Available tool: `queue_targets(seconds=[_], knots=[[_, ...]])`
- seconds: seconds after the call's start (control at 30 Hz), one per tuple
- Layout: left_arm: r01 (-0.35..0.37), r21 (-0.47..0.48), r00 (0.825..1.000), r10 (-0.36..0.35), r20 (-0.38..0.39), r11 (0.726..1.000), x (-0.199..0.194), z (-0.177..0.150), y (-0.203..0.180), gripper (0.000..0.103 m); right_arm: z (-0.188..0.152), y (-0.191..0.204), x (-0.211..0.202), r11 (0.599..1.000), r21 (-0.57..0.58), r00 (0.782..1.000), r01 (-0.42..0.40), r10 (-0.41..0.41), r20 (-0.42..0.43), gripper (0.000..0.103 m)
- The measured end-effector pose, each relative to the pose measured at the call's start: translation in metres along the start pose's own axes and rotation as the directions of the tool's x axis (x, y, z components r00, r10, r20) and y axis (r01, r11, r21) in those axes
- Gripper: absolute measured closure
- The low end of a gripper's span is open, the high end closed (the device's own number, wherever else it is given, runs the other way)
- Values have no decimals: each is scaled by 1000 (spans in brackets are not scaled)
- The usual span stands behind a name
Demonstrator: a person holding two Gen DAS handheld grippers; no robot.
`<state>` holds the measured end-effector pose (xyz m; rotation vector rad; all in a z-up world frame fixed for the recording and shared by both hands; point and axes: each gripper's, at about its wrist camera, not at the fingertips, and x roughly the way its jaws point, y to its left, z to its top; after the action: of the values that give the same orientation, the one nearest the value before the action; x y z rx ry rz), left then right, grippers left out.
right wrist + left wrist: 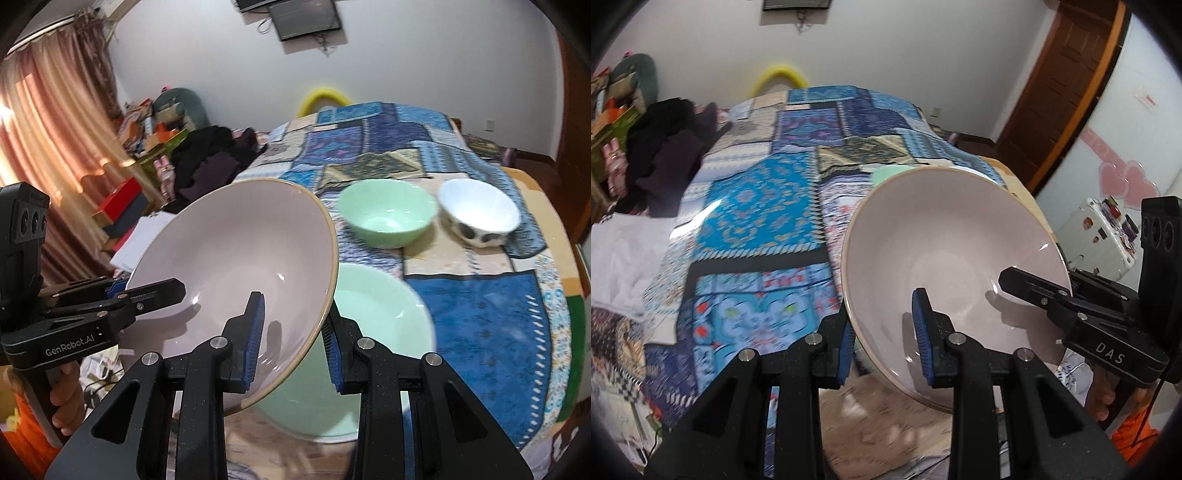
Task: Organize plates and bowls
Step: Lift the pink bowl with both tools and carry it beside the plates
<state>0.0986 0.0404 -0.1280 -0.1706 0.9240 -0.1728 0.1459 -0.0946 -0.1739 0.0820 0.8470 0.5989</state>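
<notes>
A large pale pink bowl (945, 251) (236, 251) is lifted and tilted above the patchwork-covered table (491, 314). My left gripper (886, 339) has one finger inside and one outside its near rim. My right gripper (293, 343) straddles the opposite rim the same way; it also shows in the left wrist view (1030, 291). A wide mint-green bowl (373, 332) sits on the table under the pink bowl. A smaller mint-green bowl (386, 214) and a white bowl with dark spots (478, 214) stand farther back.
Dark clothes (210, 162) and boxes (122, 206) lie left of the table. A white case (1100, 236) and a wooden door (1067, 74) are to the right. A yellow ring (779, 75) shows behind the table's far edge.
</notes>
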Motion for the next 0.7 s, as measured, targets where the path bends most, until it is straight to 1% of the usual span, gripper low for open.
queue_targets(seconds=[0.2, 0.37, 0.57, 0.7], knots=[[-40, -50, 999, 41, 10, 998, -19, -19, 37, 74, -2, 31, 22, 998, -42, 999, -38, 36, -40, 75], [-71, -93, 997, 72, 4, 993, -28, -35, 65, 74, -7, 48, 40, 996, -63, 995, -56, 51, -86, 75], [-85, -145, 996, 82, -23, 986, -24, -50, 93, 74, -14, 61, 62, 995, -79, 988, -60, 48, -144, 75], [-96, -164, 995, 91, -38, 982, -17, -58, 106, 74, -18, 66, 74, 995, -83, 983, -58, 43, -177, 75]])
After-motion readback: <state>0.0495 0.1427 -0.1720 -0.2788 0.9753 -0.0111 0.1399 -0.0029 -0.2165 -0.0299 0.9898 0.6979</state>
